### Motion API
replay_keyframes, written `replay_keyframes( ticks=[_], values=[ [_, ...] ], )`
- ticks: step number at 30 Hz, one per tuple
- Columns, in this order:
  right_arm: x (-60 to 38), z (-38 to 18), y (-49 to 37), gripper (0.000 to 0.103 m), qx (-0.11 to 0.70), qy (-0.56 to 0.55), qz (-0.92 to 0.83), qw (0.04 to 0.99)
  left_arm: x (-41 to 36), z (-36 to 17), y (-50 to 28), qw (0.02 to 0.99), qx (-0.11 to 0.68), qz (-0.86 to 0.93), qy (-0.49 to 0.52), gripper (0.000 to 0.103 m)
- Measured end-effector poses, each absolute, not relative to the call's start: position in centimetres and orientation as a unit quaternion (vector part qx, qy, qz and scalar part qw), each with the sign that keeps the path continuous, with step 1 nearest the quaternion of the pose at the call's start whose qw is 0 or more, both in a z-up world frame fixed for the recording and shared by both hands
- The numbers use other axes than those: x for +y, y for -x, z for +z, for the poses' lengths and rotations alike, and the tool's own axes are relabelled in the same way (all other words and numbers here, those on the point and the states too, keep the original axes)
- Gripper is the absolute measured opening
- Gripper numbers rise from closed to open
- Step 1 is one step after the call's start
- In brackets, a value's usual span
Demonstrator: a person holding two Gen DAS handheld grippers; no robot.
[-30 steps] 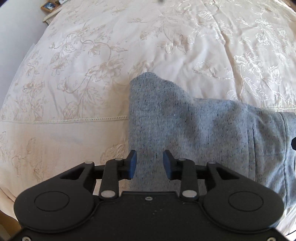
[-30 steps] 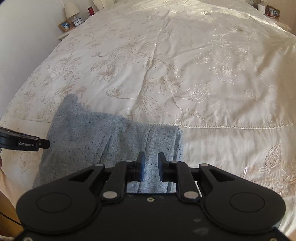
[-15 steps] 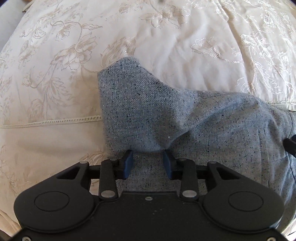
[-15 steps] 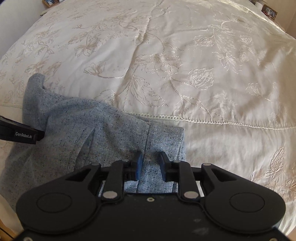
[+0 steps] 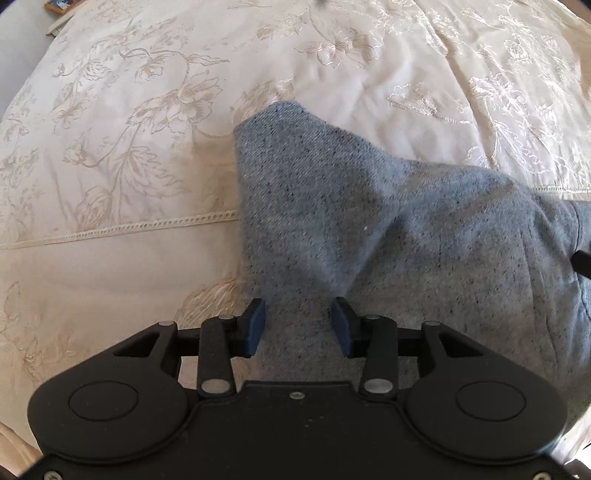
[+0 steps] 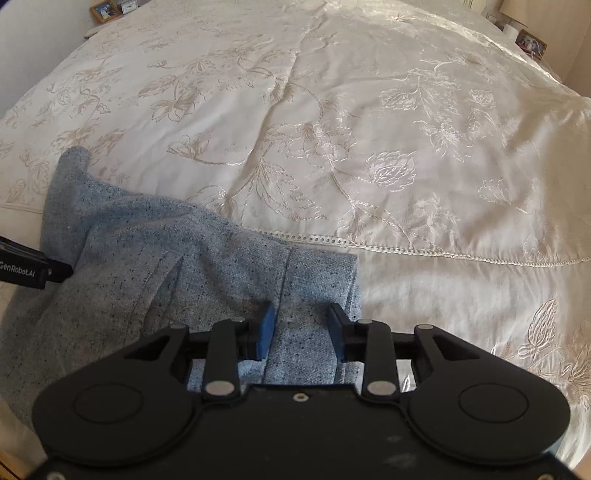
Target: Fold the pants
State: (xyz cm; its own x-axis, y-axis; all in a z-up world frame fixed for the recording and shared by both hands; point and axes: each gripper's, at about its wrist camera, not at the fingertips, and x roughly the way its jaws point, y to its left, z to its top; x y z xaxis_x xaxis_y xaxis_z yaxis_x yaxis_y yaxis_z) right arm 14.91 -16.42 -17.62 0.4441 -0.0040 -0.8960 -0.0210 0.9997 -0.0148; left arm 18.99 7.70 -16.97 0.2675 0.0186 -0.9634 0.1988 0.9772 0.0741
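A bed [image 6: 369,110] fills both views, covered by a cream bedspread [image 5: 129,129] embroidered with flowers and leaves and crossed by a line of openwork stitching. Sunlight falls across its far half, and soft creases run up the middle. At the far left corner, in the right wrist view, a nightstand carries a framed photo [image 6: 105,10]. At the far right corner stand a lamp [image 6: 515,11] and another small picture. A pale wall shows at the left edge.

The pants [image 5: 369,229], grey-blue and flecked, lie on the near part of the bed, bunched into a mound with one corner raised.

The left gripper [image 5: 298,325] stands over the pants. Its jaws have just been opening and are spread, with cloth lying between them but not pinched. The right gripper [image 6: 301,330] is over the pants' right end; its jaws have just been opening too and stand apart, with a seamed strip of fabric below them, unpressed.

The near part of the pants is hidden behind the grippers' black bodies. In each view the other gripper shows only as a dark tip at the frame edge.
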Motion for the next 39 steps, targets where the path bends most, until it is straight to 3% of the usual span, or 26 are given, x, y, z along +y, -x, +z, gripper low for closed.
replay_keyframes(
  ticks=[9,18,27,38,39],
  values=[
    [-18.7,-18.3,-11.3,0.044,0.533,-0.032,0.0,0.846,9.9,-17.0,-16.0,0.793,0.603,-0.055,-0.062,0.066],
    [-22.4,-20.2,-12.5,0.057,0.565,-0.152,0.004,0.811,11.0,-16.7,-15.1,0.796,0.596,-0.091,-0.054,0.066],
    [-23.7,-21.3,-12.9,0.062,0.569,-0.191,0.025,0.799,11.7,-17.0,-14.8,0.796,0.595,-0.11,-0.019,0.068],
    [-23.9,-21.9,-14.0,0.063,0.577,-0.242,0.002,0.78,10.1,-20.1,-18.5,0.805,0.588,-0.077,0.018,0.089],
    [-23.8,-21.9,-14.0,0.058,0.575,-0.245,0.001,0.781,10.1,-20.1,-18.4,0.804,0.589,-0.075,0.024,0.088]
  ],
)
